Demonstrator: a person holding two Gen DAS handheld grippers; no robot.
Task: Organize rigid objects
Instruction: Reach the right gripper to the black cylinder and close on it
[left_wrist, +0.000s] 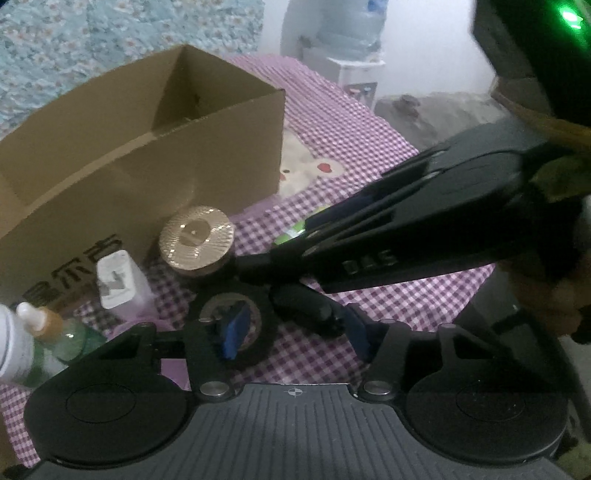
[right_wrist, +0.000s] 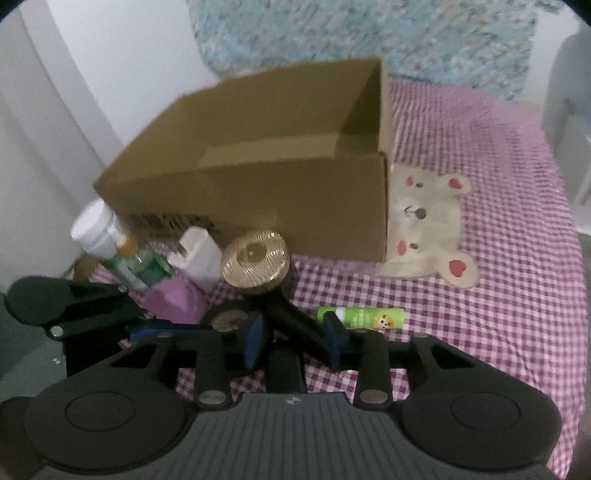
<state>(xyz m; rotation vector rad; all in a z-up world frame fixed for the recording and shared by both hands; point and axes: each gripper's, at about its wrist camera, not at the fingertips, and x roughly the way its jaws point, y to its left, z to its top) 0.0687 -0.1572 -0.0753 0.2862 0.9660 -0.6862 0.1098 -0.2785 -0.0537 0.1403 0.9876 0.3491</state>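
Bed, purple check sheet. Cardboard box (right_wrist: 258, 192) is open on top, and all the loose items sit along its front wall.

Left tool (left_wrist: 293, 330): one pad is inside the hole of the black tape roll (left_wrist: 265, 332), the other is past a black cylinder (right_wrist: 291, 319) lying beside the roll. Can't tell whether it is clamping.

Right tool (right_wrist: 294, 336): its pads straddle that same black cylinder, close on both sides. Contact is unclear, so I can't call it grasped.

Gold-lidded jar (right_wrist: 255, 258) is against the box front. White charger (right_wrist: 197, 254) and bottles (right_wrist: 107, 236) are near the box's left front corner. Green tube (right_wrist: 365, 317) is in front of the right corner.
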